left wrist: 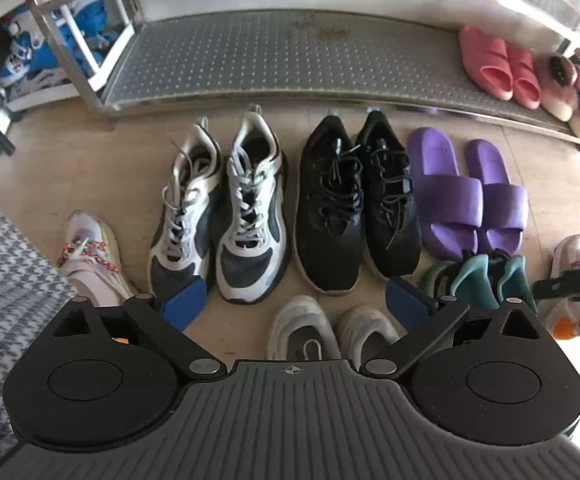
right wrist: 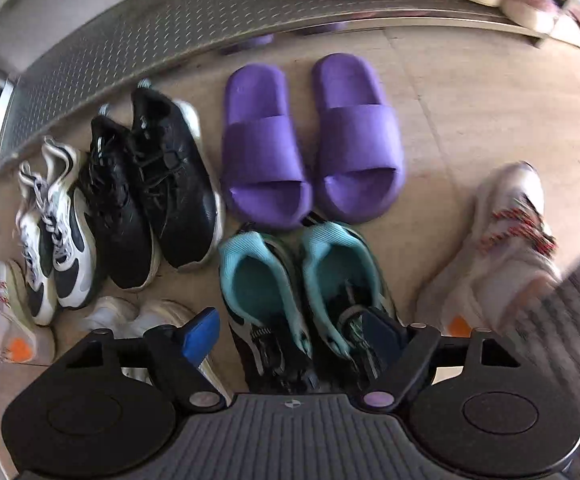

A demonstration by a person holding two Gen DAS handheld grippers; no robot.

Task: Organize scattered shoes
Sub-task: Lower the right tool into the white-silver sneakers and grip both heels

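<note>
A metal shoe rack (left wrist: 273, 56) spans the back of the scene, its perforated lower shelf bare along most of its length, with pink slides (left wrist: 498, 64) and fuzzy pink slippers (left wrist: 574, 92) parked at its right end. On the tan floor (left wrist: 69, 168) in front of it, pairs stand side by side in a row: white-and-navy sneakers (left wrist: 225, 208), black sneakers (left wrist: 354, 204) and purple slides (left wrist: 470, 196). Nearer the cameras sit a pair of teal-lined shoes (right wrist: 302, 292), just below the purple slides, and a pair of white shoes (left wrist: 330, 332) to their left. The person's own feet, in pale sneakers with red-flecked laces (right wrist: 506, 248), flank the group beside houndstooth trouser legs (left wrist: 5, 280). The left gripper (left wrist: 294, 300) hangs over the white shoes with its jaws spread wide and nothing between them. The right gripper (right wrist: 294, 332) points down at the teal-lined pair, jaws parted and straddling it, one blue pad (right wrist: 382, 330) resting at the right shoe's opening; whether it presses cannot be told.
</note>
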